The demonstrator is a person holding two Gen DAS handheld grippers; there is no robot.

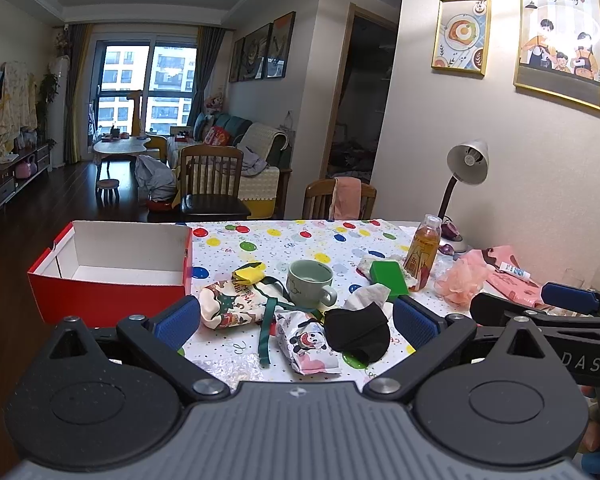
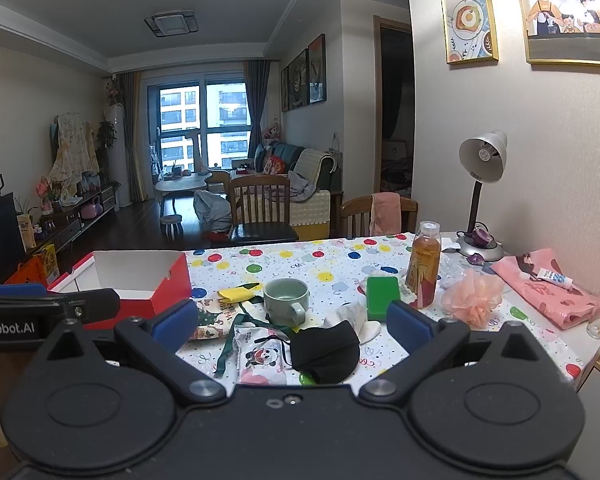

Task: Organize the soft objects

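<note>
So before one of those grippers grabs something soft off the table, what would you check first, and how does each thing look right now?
1. Left gripper open: ok, jaws spread wide, nothing between them.
2. Right gripper open: ok, also empty.
3. Red box ready to receive things: ok, its top is open and it looks empty.
4. Black mask reachable: ok, it lies on top, close in front of both grippers.
5. Green mug out of the way: not ok, it stands right behind the soft items.
6. Green ribbon free of the panda pack: cannot tell.

Left tool (image 1: 296,322): hovering wide open over worktop (image 1: 284,240)
Black mask (image 1: 358,330): lying between pads
Red box (image 1: 112,272): sitting at ten o'clock
</note>
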